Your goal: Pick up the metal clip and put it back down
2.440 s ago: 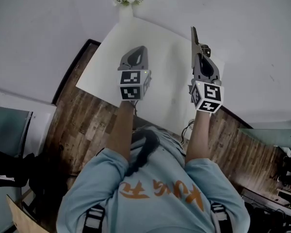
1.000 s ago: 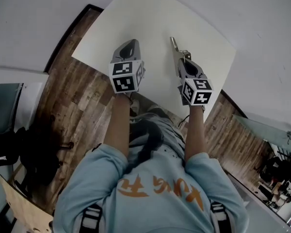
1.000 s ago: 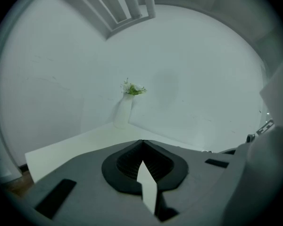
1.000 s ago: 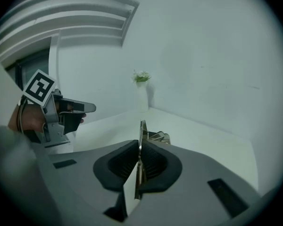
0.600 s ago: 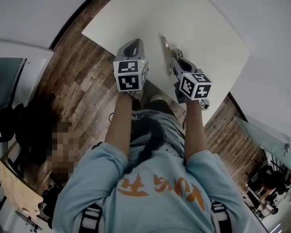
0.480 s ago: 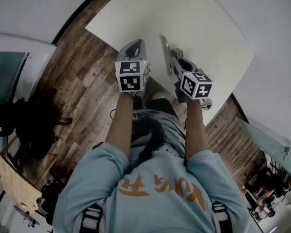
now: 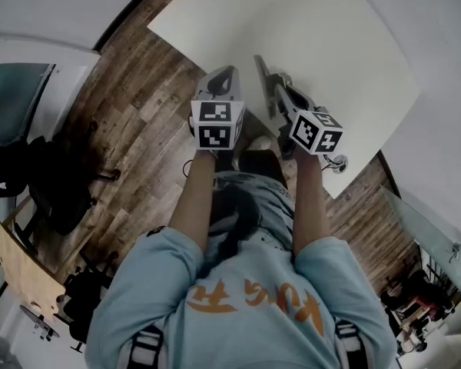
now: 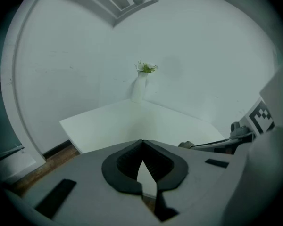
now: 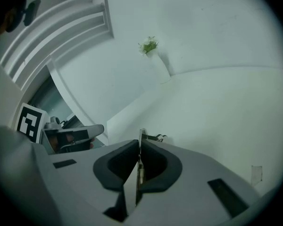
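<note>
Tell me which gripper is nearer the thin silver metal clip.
Right. The right gripper is clamped on the thin silver metal clip, which sticks out past its jaws; the left gripper is shut and empty, alongside but apart.

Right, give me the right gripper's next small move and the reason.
Probably lower the right gripper toward the white table, jaws closed. It is clamped on the metal clip, which seems to hang above the table's near edge, so it should touch down before release.
</note>
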`<state>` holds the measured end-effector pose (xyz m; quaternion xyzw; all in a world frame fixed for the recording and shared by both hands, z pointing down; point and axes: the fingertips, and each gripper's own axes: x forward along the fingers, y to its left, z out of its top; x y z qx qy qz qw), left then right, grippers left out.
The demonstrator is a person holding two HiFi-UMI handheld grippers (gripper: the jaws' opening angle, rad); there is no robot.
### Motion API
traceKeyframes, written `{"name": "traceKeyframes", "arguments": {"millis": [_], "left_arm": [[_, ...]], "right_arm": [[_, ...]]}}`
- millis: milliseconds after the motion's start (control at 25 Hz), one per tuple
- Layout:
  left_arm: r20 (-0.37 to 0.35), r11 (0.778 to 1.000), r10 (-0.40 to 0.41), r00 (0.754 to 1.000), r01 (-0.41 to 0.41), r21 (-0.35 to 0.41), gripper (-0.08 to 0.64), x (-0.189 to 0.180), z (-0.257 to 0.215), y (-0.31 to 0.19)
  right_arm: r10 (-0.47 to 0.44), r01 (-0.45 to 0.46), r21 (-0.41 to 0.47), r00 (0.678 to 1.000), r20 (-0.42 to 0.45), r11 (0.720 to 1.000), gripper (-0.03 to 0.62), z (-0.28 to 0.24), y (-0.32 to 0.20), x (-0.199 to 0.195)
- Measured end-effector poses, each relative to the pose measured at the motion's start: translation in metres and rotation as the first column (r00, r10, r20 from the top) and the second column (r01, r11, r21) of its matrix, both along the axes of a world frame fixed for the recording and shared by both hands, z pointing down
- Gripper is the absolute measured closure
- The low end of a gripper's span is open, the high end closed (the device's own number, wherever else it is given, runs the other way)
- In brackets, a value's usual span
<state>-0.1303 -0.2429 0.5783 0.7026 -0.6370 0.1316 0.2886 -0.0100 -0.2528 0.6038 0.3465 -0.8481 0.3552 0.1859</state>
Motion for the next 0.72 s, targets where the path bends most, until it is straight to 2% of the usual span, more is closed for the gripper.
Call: {"name": "traceKeyframes", "arguments": {"millis": [240,520,720], "left_arm": [[0.002,1.000,-0.008,1.000,0.008,-0.017,0.543,-0.002,0.002,0.002],[0.005,1.000,0.003,1.000,-0.003,0.001,0.543,-0.002,-0.002,-0.005],[0.004,0.999,0.032,0.999,-0.032,0.033,0.543,0.007,-0.015,-0.016]], "right_arm": [[0.036,-0.036,-0.009,0.999,0.002,0.999,0.546,0.002,-0.008,0.001],[0.045,-0.042,0.022,0.988,-0.149,0.999,0.481,0.016,-0.014,0.005],[0.057,-0.043,0.070,0.976,-0.211,0.997,0.454,0.009,-0.021,0.016]]}}
